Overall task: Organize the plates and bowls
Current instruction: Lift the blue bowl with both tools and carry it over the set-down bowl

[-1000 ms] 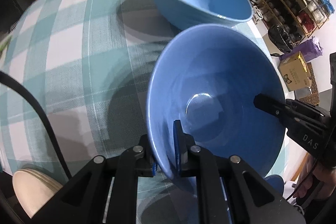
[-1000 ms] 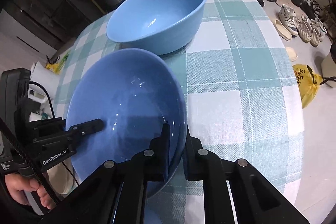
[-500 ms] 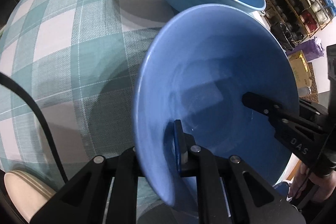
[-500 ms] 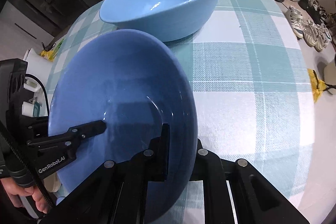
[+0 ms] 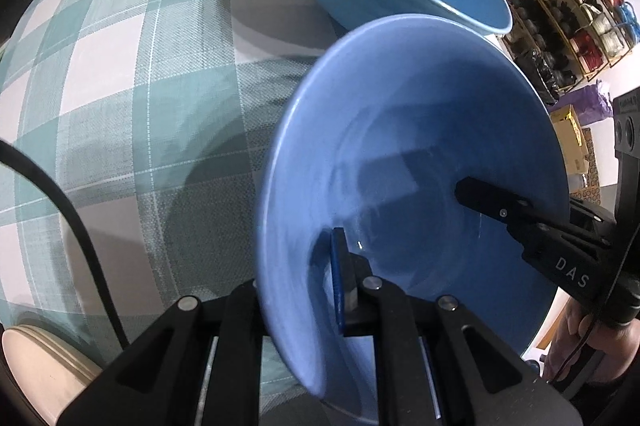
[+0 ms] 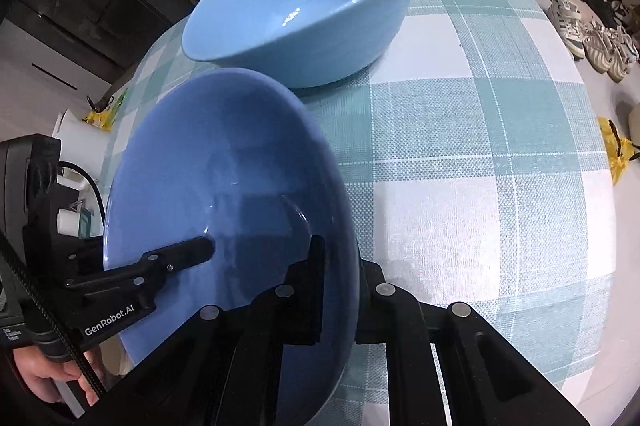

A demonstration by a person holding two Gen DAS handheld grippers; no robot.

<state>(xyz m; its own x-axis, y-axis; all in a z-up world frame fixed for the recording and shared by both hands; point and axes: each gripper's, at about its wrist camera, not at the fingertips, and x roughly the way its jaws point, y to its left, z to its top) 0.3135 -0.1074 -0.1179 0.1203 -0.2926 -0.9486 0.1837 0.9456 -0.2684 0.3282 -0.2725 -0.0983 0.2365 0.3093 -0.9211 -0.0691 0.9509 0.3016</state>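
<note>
Held bowl [image 5: 420,146]: smooth glossy blue glaze, prob ceramic. Bigger bowl [image 6: 312,10] behind it: same gloss. Tablecloth [image 6: 460,146] under both: woven cloth, matt, coarse. Gripper fingers [image 5: 340,282] on held bowl's rim: matt black plastic w/ metal screws.

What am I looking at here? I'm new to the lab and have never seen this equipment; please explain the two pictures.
There is no robot: a person holds a hand-held two-finger tool in each hand, each with a fisheye camera looking along its fingers. One picture is from the left tool, the other from the right tool; each also shows the other tool reaching in from the side. Both tools pinch the rim of the same darker blue bowl, one finger inside, one outside, on opposite sides. Behind it a larger light blue bowl sits on the table's teal-and-white checked cloth.
</note>
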